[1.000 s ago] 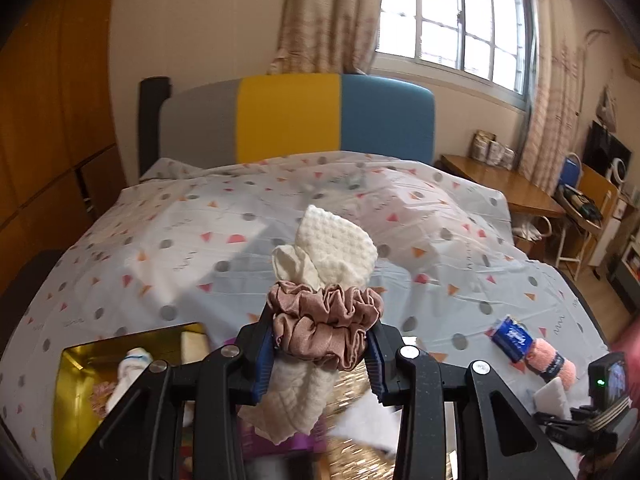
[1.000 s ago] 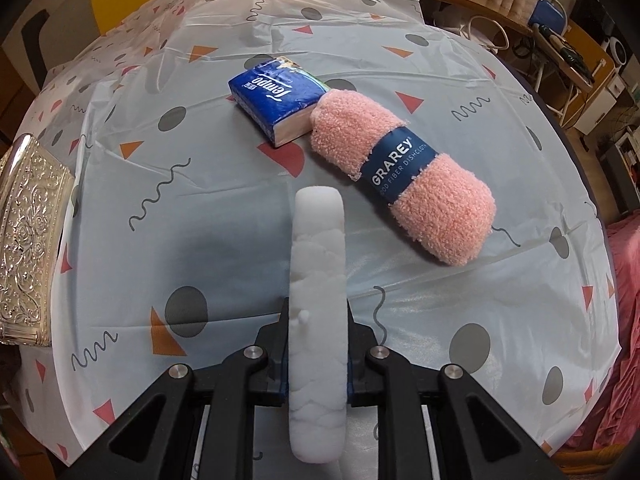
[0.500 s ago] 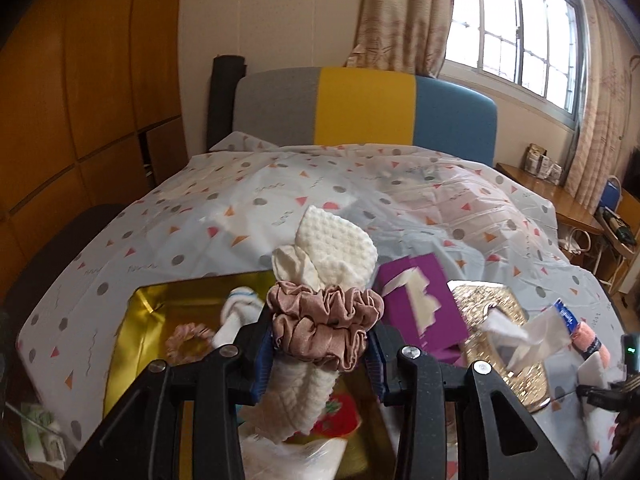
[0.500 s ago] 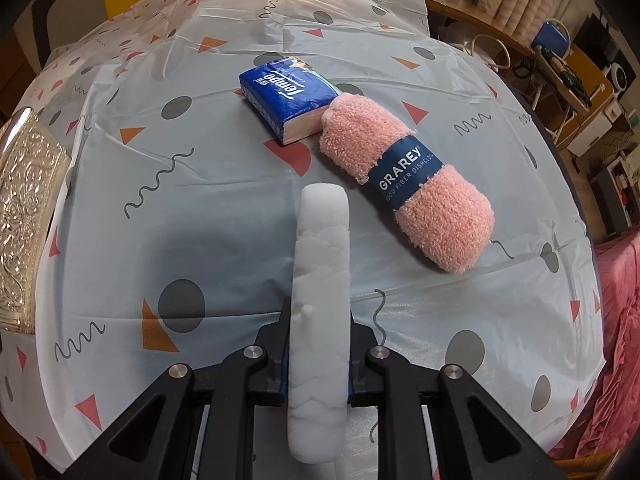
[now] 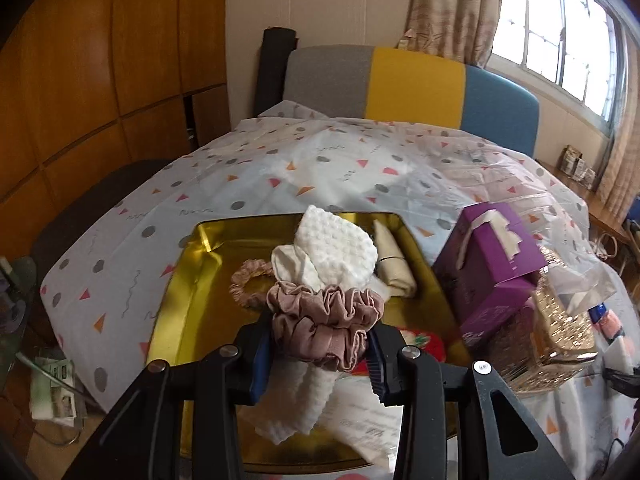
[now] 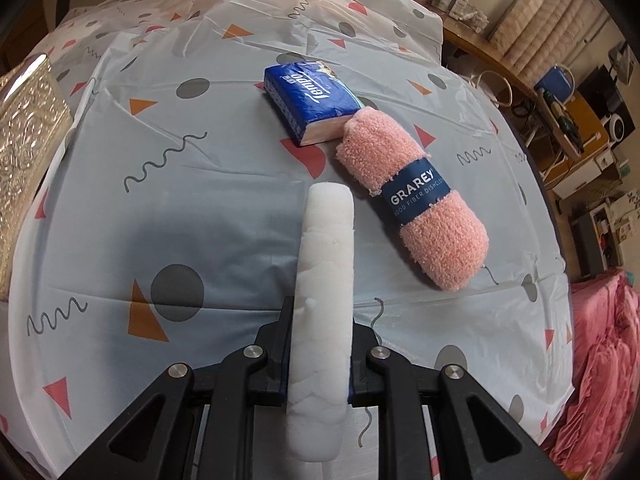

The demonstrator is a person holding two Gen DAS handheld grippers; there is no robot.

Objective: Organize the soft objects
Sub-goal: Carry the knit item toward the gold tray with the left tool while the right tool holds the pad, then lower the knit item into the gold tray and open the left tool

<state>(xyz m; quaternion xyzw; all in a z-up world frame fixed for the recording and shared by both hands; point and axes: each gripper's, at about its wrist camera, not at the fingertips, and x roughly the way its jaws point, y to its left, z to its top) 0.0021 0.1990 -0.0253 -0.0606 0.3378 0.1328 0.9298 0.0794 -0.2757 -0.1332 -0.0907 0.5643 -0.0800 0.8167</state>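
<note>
One scrunchie-bound white cloth roll (image 5: 316,344) sits clamped in the left jaws, one white sponge (image 6: 322,316) in the right jaws

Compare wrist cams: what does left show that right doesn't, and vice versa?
Left only: left gripper shut on a white waffle cloth bound by a mauve scrunchie, over the gold tray; purple tissue box.
Right only: right gripper shut on a white sponge; Tempo pack.
Both: patterned sheet, pink dishcloth roll, ornate gold box.

Two close, downward-tilted wrist views
</note>
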